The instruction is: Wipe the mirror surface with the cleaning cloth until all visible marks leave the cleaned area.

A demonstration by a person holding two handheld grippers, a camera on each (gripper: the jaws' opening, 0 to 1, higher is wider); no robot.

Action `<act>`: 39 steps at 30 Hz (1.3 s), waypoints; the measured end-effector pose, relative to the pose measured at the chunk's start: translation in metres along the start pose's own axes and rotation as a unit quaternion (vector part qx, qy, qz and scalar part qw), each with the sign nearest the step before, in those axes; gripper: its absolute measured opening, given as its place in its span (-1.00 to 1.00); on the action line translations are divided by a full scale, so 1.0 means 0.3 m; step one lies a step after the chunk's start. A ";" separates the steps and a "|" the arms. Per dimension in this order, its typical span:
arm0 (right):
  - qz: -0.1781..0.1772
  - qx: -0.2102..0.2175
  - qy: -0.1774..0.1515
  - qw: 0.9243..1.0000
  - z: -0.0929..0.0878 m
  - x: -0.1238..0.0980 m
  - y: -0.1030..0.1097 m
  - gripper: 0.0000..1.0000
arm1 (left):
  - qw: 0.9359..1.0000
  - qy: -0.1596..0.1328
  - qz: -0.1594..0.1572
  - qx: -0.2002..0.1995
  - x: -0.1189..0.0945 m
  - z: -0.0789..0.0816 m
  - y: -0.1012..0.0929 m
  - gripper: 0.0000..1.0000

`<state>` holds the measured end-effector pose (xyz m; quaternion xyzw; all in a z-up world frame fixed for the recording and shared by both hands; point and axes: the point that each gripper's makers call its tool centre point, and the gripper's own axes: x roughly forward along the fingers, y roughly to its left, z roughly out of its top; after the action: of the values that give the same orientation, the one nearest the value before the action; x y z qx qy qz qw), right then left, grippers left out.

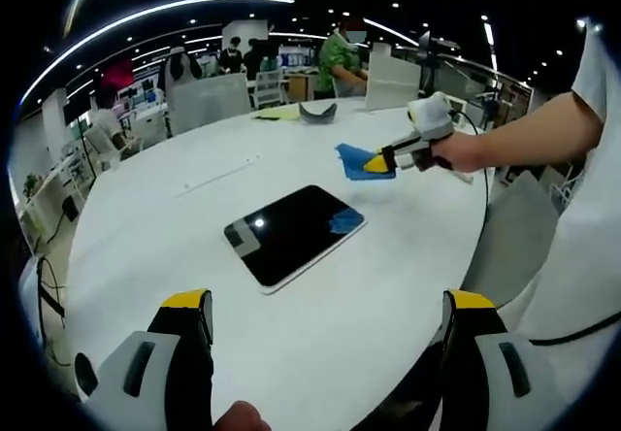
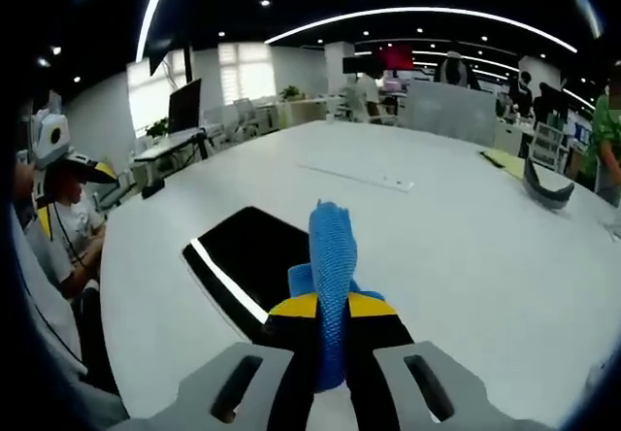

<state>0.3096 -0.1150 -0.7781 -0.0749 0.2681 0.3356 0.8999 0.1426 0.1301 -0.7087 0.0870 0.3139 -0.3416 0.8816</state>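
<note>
— Left gripper (image 1: 325, 319): jaws spread wide apart, nothing between them, yellow tips raised above near edge of white round table (image 1: 408, 285). Status of right gripper (image 2: 330, 307)?

— Clamped on blue cleaning cloth (image 2: 331, 256); fold of cloth standing up between yellow-tipped jaws in right gripper view. Also seen from left gripper view, held in a hand (image 1: 456, 149) at far right of table, above the surface, cloth trailing from the tips.

— Location of mirror (image 1: 291, 232)?

— Flat on table, roughly centre, dark rectangular face with pale border. Well apart from cloth in left gripper view; no contact. Blue reflection noted at one corner of the glass. In right gripper view, lying just beyond and left of cloth, bright streak of ceiling light along one edge.

— Marks on glass?

— Cannot tell at this sharpness.

— Other items on table?

— Thin pale strip (image 2: 357, 175) lying flat farther out. Yellow sheet (image 1: 277, 114) and dark curved object (image 1: 318, 112) near far edge.

— Surroundings?

— Open office, chairs, desks, ceiling light strips. Person in green top (image 1: 340, 62) standing beyond table.
</note>
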 end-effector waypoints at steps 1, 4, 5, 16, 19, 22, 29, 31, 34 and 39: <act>0.001 -0.002 0.001 1.000 0.002 0.005 0.005 -0.92 | 1.000 -0.001 0.000 -0.001 -0.001 0.001 0.003 0.99; 0.005 -0.005 0.001 1.000 0.023 0.029 0.026 -0.92 | 1.000 -0.002 -0.003 0.002 0.000 -0.005 0.006 0.99; 0.006 -0.007 0.000 1.000 0.034 0.040 0.033 -0.92 | 1.000 -0.001 -0.004 0.001 0.002 -0.009 0.009 0.99; 0.020 -0.016 0.005 1.000 0.104 0.139 0.111 -0.92 | 1.000 -0.014 -0.018 0.006 -0.011 -0.011 0.035 0.99; 0.023 -0.025 0.006 0.999 0.132 0.163 0.136 -0.92 | 0.999 -0.027 -0.041 -0.019 -0.014 -0.004 0.020 0.99; 0.023 -0.025 0.003 0.999 0.161 0.189 0.161 -0.92 | 0.999 -0.022 -0.044 -0.003 -0.010 -0.023 0.022 0.99; 0.025 -0.018 0.004 1.000 0.187 0.251 0.211 -0.92 | 0.999 -0.025 -0.048 0.002 0.005 -0.040 0.050 0.99; 0.028 -0.024 0.008 0.999 0.188 0.263 0.226 -0.92 | 0.998 -0.025 -0.049 0.003 0.007 -0.041 0.055 0.99; 0.026 -0.023 0.008 0.999 0.197 0.265 0.225 -0.92 | 0.998 -0.031 -0.052 0.003 0.010 -0.034 0.063 0.99; 0.021 -0.026 0.008 0.999 0.211 0.258 0.210 -0.92 | 0.998 -0.034 -0.053 0.005 0.017 -0.029 0.079 0.98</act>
<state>0.3452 -0.0035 -0.7630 -0.0952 0.2685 0.3606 0.8882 0.1568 0.1483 -0.7202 0.0632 0.2857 -0.3921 0.8721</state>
